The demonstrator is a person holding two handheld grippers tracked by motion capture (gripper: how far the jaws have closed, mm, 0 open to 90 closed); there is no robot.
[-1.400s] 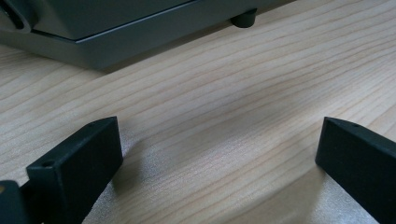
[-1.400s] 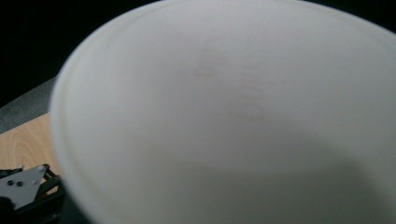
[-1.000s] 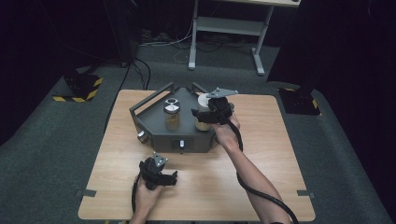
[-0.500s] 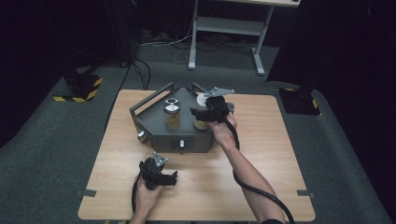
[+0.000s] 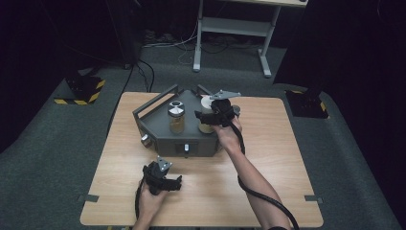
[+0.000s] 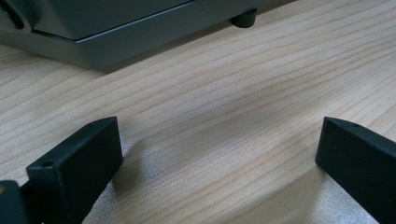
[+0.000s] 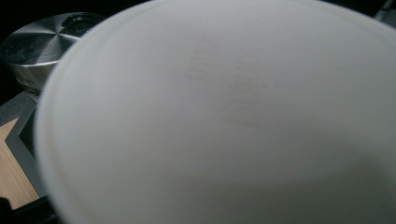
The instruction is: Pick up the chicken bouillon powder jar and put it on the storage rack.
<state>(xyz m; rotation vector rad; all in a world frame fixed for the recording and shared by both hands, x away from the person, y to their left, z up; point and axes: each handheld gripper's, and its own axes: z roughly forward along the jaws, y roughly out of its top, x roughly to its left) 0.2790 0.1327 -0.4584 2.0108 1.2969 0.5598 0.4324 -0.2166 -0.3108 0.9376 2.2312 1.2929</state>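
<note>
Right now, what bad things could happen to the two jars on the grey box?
1. The right claw is right at the white-lidded jar, and the white lid crowds its camera. A clumsy push might tip the jar.
2. The metal-lidded jar stands close beside it, so it could get bumped too.
3. The left claw rests open on the table, away from the grey box, so nothing steadies the box.

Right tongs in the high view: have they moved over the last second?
Yes. The right tongs have shifted left, toward the silver-lidded glass jar on the dark grey metal box, now at the white-lidded jar.
</note>
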